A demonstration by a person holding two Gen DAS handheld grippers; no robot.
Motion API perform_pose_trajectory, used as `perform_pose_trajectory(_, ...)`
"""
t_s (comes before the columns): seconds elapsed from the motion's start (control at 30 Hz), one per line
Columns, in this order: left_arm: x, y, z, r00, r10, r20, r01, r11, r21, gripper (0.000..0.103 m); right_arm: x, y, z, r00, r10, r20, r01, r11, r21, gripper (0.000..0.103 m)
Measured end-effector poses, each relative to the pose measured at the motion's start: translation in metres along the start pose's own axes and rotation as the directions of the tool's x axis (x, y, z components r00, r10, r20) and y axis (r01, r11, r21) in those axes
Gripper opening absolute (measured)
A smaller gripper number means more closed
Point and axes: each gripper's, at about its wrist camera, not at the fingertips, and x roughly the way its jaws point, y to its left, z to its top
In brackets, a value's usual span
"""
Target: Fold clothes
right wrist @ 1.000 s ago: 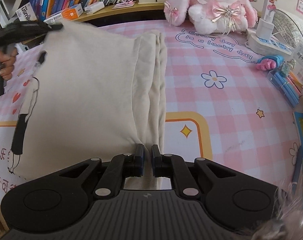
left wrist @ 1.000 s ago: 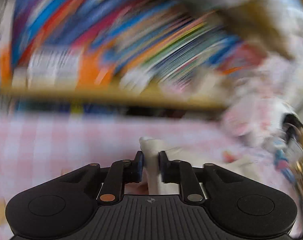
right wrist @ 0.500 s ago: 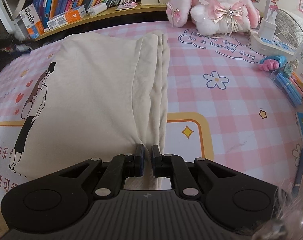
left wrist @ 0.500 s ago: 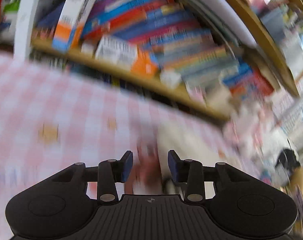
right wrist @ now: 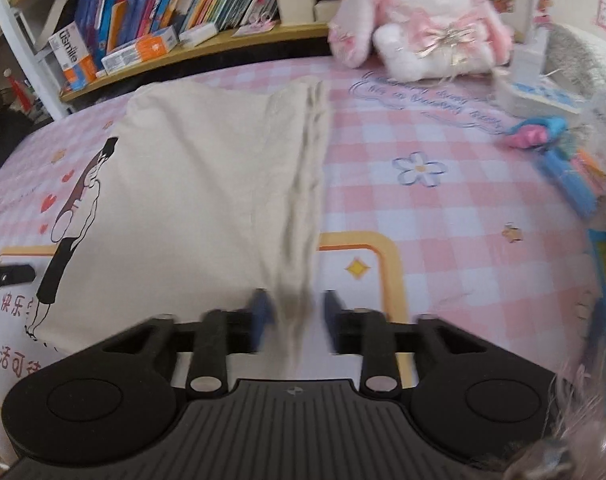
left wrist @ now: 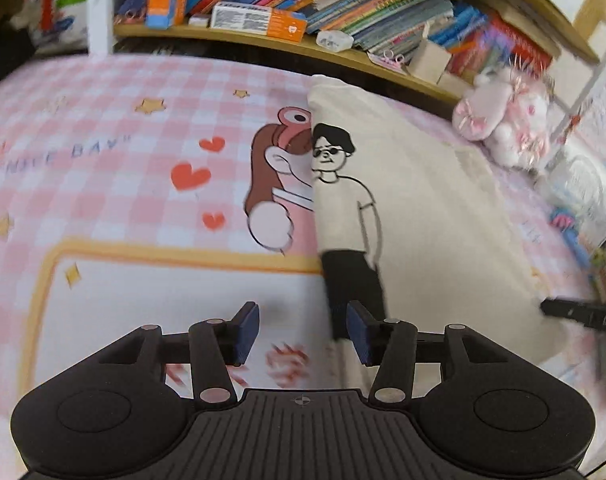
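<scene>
Both grippers have let go since a moment ago: the left gripper [left wrist: 299, 330], which had pinched a corner of cloth, now hangs with its blue-padded fingers spread wide and nothing between them, and the right gripper [right wrist: 293, 320] has parted its fingers around the bunched hem it was clamping. One cream cotton T-shirt [right wrist: 207, 184], printed with a cartoon man in sunglasses and black shorts, lies folded lengthwise on the pink checked tablecloth [left wrist: 103, 168], reaching from the near edge almost to the far edge below the wooden bookshelf [left wrist: 263, 42]. Only the left wrist view shows the printed figure face-on, along the shirt's left fold; the right wrist view shows the gathered pleats on its right side, blurred near the fingers. One pink-and-white plush rabbit [right wrist: 427, 20] sits at the far right corner. A blue and pink toy [right wrist: 543, 132] near the right edge is too smeared to identify.
</scene>
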Motion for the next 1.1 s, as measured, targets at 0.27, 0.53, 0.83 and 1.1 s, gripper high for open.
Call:
perform_pose_trajectory(0.27, -0.001, -0.006, -0.014, 0.999, -0.036, -0.004, 0.035, 0.994, -0.105, 0.042, -0.003, -0.025, -0.012, 0.987, 0.14, -0.076, -0.129, 0.982, 0.139, 0.033)
perform_pose_trajectory(0.53, -0.001, -0.012, -0.027, 0.997, -0.073, -0.01, 0.069, 0.977, -0.204, 0.003, 0.001, -0.032, -0.016, 0.972, 0.216, -0.09, -0.196, 0.961, 0.196, 0.018)
perform_pose_trajectory(0.83, -0.007, 0.002, -0.045, 0.997, -0.052, -0.061, 0.033, 0.962, -0.272, 0.003, -0.001, -0.032, -0.018, 0.955, 0.275, -0.112, -0.253, 0.951, 0.179, 0.01)
perform_pose_trajectory(1.1, -0.012, -0.012, -0.044, 0.999, 0.027, -0.046, -0.032, 0.993, -0.118, 0.012, -0.001, -0.04, -0.022, 0.95, 0.287, -0.122, -0.253, 0.939, 0.234, 0.024)
